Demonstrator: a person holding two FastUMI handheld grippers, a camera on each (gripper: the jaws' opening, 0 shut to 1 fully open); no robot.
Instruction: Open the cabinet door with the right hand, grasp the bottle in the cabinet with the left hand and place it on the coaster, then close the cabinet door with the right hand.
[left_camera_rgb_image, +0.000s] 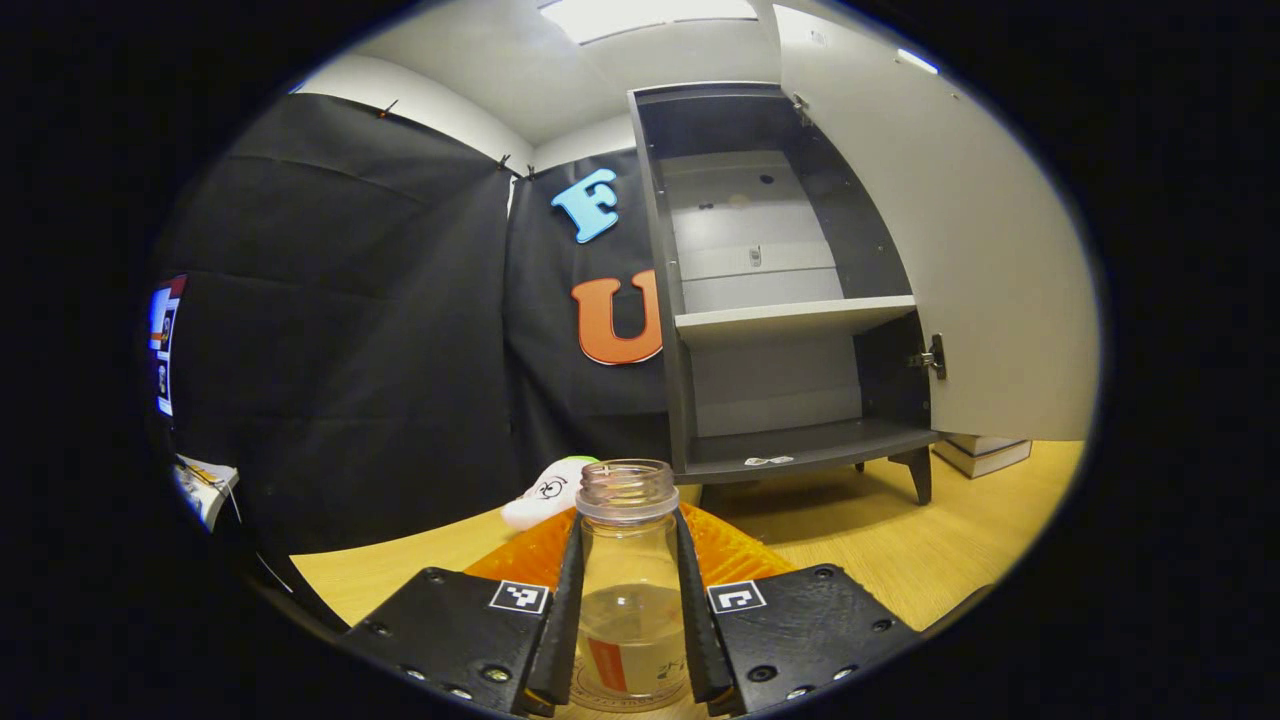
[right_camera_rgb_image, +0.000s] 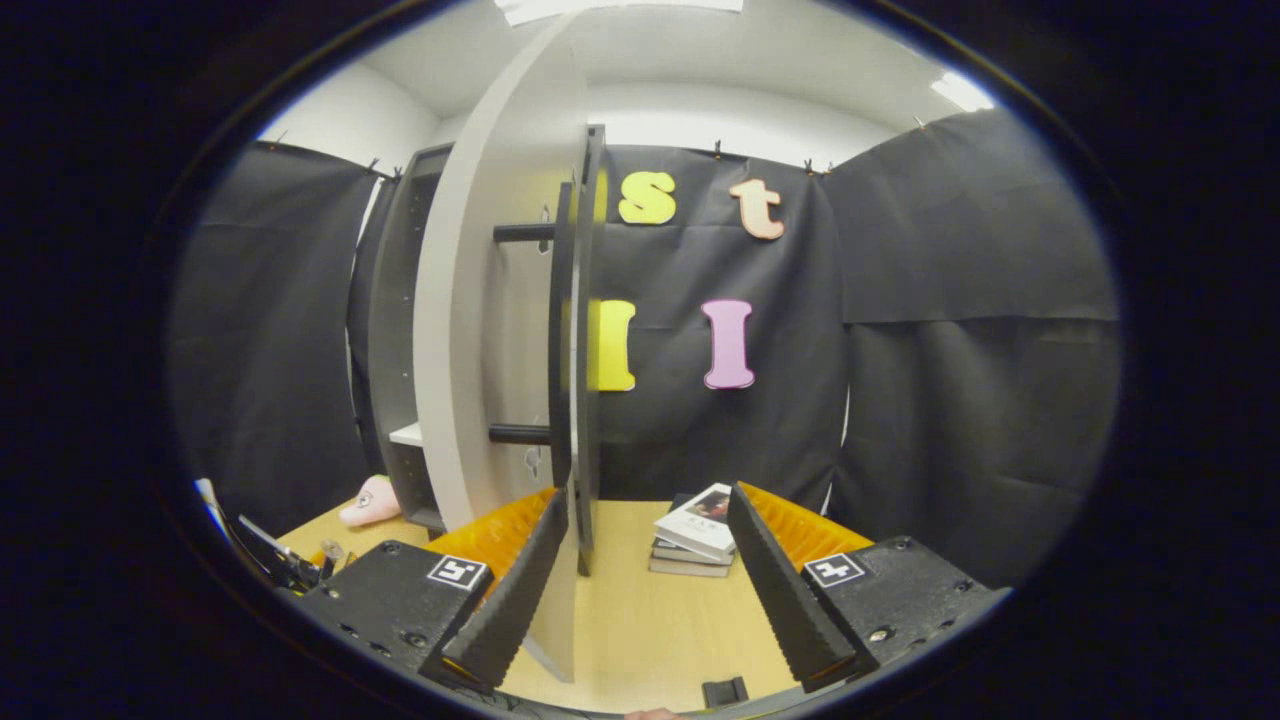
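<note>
left gripper view: faces open cabinet (left_camera_rgb_image: 780, 300) | right gripper view: door (right_camera_rgb_image: 500, 300) edge-on, close

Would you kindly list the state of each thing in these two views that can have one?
cabinet door: swung wide open.
cabinet: shelves bare apart from a small pale item on the bottom one.
bottle: upright, uncapped, partly filled with clear liquid, clamped between the left gripper's fingers.
coaster: under the bottle's base; contact unclear.
right gripper: open, fingers straddling the door's handle.
books: stacked, closed.

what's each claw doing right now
Left claw: shut on the bottle, held upright.
Right claw: open, its fingers either side of the cabinet door edge and handle, gripping nothing.
</note>
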